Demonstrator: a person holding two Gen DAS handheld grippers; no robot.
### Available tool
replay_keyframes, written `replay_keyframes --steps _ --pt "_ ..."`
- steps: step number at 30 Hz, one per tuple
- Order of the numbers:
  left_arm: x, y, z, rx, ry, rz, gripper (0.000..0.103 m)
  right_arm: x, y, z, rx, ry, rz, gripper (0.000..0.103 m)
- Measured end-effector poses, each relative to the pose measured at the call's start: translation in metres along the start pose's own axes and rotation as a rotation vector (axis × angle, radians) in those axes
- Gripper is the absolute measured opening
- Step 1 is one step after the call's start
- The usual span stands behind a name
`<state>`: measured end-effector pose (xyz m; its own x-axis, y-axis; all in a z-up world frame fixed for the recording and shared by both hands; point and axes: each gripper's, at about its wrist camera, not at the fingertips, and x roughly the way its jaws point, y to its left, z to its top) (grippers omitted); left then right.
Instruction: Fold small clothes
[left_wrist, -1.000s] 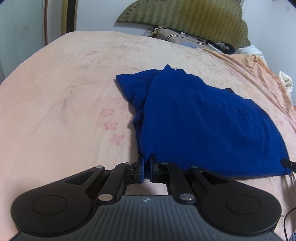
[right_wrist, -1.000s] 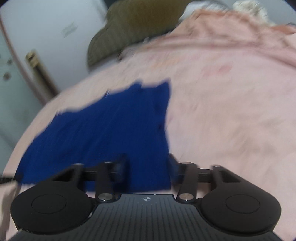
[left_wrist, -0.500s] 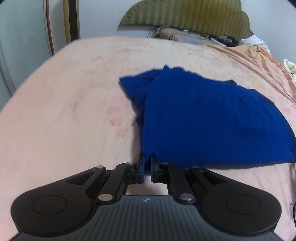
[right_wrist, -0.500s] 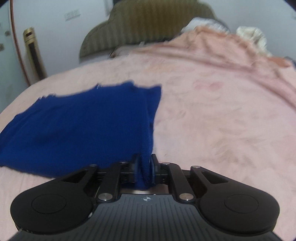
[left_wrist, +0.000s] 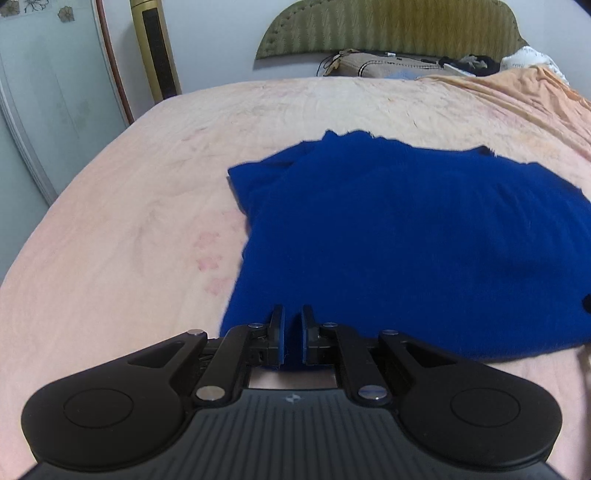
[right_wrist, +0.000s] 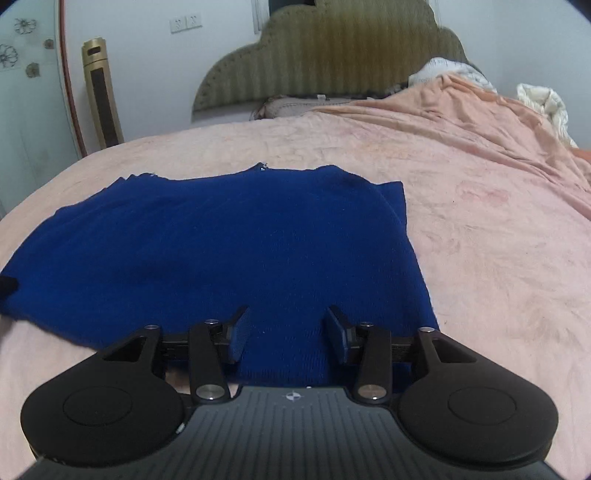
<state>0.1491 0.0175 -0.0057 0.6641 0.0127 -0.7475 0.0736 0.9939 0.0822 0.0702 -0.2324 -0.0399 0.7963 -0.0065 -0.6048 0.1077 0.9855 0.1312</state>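
— Fingers (right_wrist: 238, 338) on the right gripper (right_wrist: 287, 334): parted wide now, pinching nothing. Clamped on the hem of the blue garment (right_wrist: 221, 251) half a second ago.
— And on the left gripper (left_wrist: 293, 334)?
— Nearly together, same as before, with blue cloth in the narrow gap. Probably holding the near corner, bottom centre of the left view.
— Garment itself?
— Flat on the pink bed cover (left_wrist: 129, 240), filling the middle of both views, one layer doubled over another at the far edge.
— Meaning for the task?
— Likely one fold laid down and released on the right. Left release probably next, then a regrip for another fold.
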Motion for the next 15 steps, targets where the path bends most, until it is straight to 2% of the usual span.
replay_keyframes --steps 2,15 --pt "0.0014 -0.0005 -0.0032 0.002 -0.002 0.008 0.008 -0.0043 0.0029 -0.0048 -0.011 -0.005 0.000 0.060" --pt "-0.0028 0.0038 -0.0103 0.006 -0.010 0.022 0.008 -0.0005 0.0085 -0.0058 -0.031 -0.016 0.011 0.071"
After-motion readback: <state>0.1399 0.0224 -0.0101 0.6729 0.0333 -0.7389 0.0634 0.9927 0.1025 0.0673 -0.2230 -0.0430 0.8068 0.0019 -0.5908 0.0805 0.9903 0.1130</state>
